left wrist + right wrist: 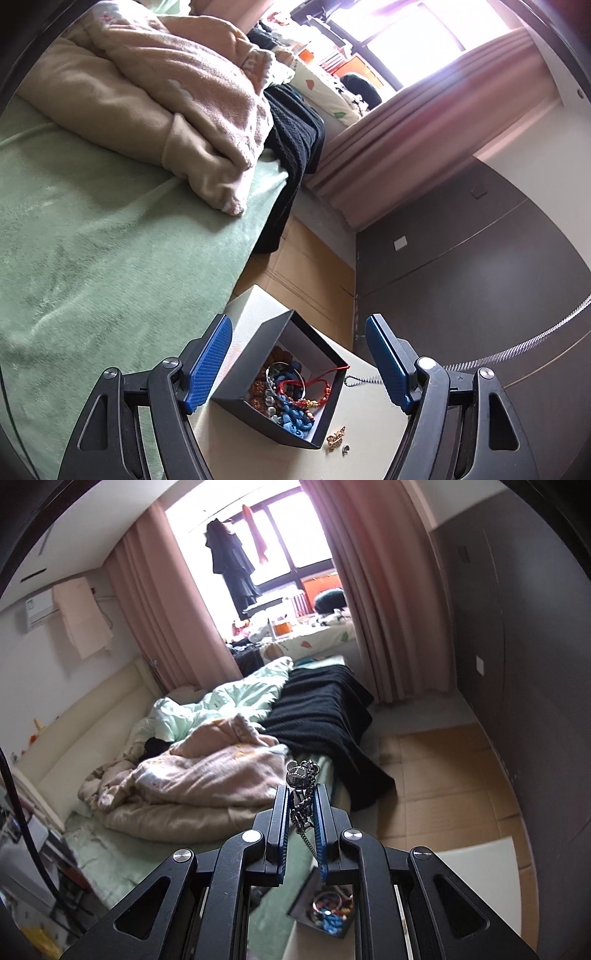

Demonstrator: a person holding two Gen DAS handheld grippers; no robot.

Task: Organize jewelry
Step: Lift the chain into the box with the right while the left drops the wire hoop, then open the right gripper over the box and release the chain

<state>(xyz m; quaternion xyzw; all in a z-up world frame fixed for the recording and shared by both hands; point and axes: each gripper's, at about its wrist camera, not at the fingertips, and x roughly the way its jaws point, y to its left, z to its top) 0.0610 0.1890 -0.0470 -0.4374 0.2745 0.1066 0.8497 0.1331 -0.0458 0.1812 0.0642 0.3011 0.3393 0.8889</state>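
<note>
Bedroom clutter filled both frames; a white worktop (369, 424) beside the green bed (92, 258) carried the jewelry box (280, 380) at lower centre. Left tool (299, 363) gaped; right tool (301, 812) pinched a chain necklace (301, 794) running upright, pendant topmost.

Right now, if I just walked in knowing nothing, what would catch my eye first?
Probably the open black box on the white table, crammed with beads and bracelets, sitting between the wide-open fingers of the left tool. Next, the right tool, raised above it and pinching a dark chain necklace with a round mouse-eared charm. Behind both lies an unmade bed heaped with blankets.
</note>
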